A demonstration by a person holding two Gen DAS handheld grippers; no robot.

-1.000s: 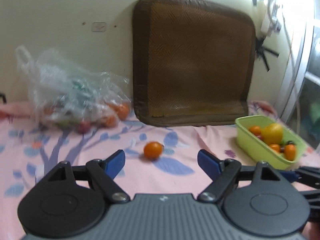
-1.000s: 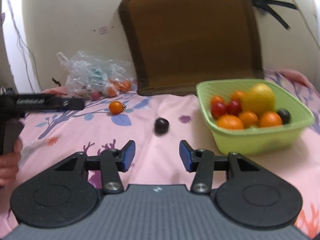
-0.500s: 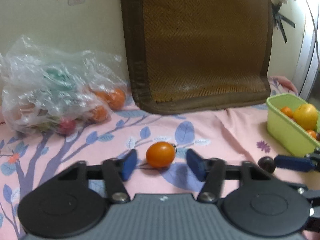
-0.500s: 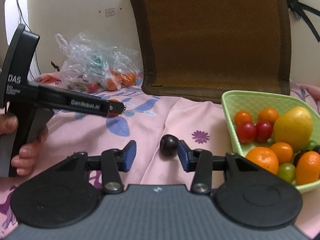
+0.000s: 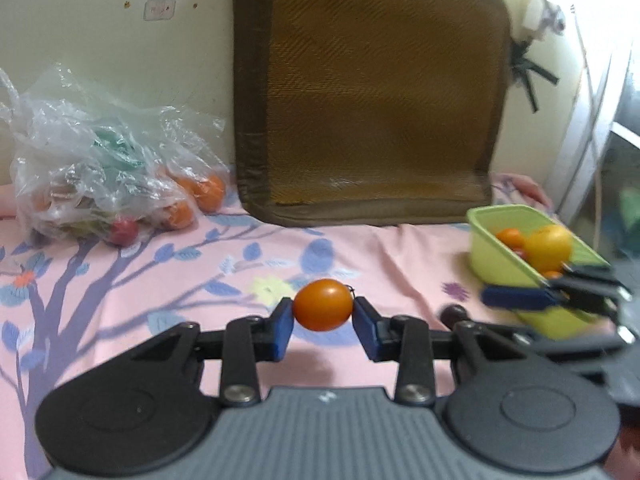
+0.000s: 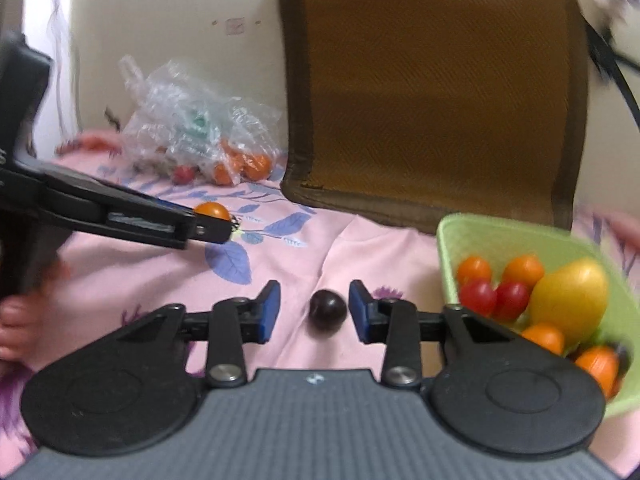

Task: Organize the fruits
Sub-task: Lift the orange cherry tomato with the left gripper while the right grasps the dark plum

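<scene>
An orange cherry tomato (image 5: 322, 310) sits between the blue pads of my left gripper (image 5: 322, 314), whose jaws are closing and touch it on both sides, low over the pink floral cloth. A dark round fruit (image 6: 328, 312) lies on the cloth between the fingers of my right gripper (image 6: 314, 312). Those jaws are closing too, with a gap left on the fruit's left side. The green basket (image 6: 500, 228) at the right holds several tomatoes, oranges and a yellow fruit. The right wrist view also shows the left gripper (image 6: 216, 232) with its tomato (image 6: 212, 210).
A clear plastic bag (image 5: 100, 184) with more fruit lies at the back left against the wall. A brown woven cushion (image 5: 380, 100) leans on the wall behind. A person's hand (image 6: 16, 320) holds the left gripper's handle. The basket (image 5: 496, 256) stands close to the right gripper.
The left gripper moved up to the orange tomato and closed its pads onto it. The right gripper moved up around the dark fruit and narrowed its jaws.
</scene>
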